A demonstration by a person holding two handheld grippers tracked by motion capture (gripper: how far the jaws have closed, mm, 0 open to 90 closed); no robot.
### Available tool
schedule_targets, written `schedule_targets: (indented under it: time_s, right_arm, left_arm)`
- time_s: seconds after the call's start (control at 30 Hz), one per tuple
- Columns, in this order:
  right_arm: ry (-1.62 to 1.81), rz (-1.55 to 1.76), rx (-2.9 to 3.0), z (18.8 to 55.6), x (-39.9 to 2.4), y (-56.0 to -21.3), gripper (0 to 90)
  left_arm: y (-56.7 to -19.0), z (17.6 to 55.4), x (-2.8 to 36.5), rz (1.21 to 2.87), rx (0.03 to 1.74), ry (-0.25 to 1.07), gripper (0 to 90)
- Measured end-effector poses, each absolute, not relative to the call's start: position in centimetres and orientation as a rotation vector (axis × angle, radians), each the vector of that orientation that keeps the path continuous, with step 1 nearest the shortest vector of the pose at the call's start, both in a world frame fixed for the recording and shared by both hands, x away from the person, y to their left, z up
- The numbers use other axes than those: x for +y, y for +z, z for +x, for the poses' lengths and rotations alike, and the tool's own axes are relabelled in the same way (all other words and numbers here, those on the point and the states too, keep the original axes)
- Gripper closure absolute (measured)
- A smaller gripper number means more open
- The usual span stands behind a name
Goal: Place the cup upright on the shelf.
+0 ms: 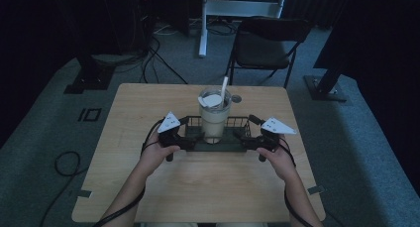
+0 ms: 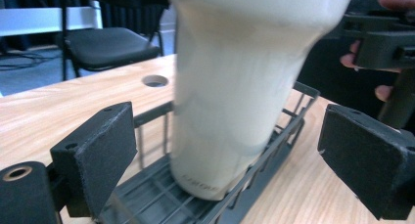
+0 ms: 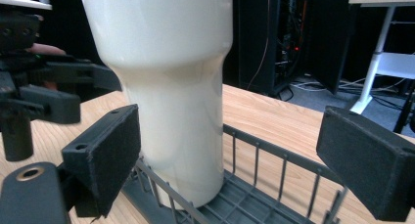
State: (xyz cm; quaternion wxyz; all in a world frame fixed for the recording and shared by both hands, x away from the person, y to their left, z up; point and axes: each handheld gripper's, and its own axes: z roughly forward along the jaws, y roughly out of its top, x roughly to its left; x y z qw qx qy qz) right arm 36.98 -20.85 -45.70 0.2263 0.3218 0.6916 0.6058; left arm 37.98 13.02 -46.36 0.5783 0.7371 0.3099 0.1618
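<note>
**Wire basket with a tall cup, flanked by two spread grippers at mid-table**

The dark wire basket [image 1: 214,138] is seen near the middle of the wooden table [image 1: 148,187], with a cream tumbler [image 1: 214,119] standing upright in it, lidded and fitted with a straw [image 1: 224,86]. The left gripper [image 1: 184,140] is placed at the basket's left end and the right gripper [image 1: 243,140] at its right end; in both gripper views the jaws are spread wide, with nothing pinched. A level two-ended lift seems intended, so each end rail should be clamped squarely and both ends raised together, since the tall cup could tip. Bare tabletop is left on every side; the far edge, with a small round hole [image 1: 236,98], lies closest, and a chair [image 1: 267,43] stands beyond it.
</note>
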Motion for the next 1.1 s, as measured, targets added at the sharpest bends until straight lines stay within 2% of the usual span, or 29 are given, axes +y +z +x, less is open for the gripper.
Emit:
schedule_targets:
  time_s: [0.2,0.47,0.73,1.1]
  right_arm:
    - [1.644,0.930,1.893,36.2,-21.7,-46.0,9.2]
    - [1.589,0.953,1.870,35.1,-23.7,-46.7,9.2]
    - [1.523,1.033,1.845,34.1,-25.8,-47.8,9.2]
    - [1.439,1.099,1.821,32.6,-27.4,-48.8,9.3]
  left_arm:
    - [-46.3,37.3,15.4,1.709,0.792,0.428,7.7]
    - [-47.0,36.1,19.1,1.713,0.892,0.424,7.8]
    - [-48.7,34.2,22.8,1.690,0.998,0.494,7.8]
    - [-50.1,32.0,25.5,1.682,1.067,0.513,7.8]
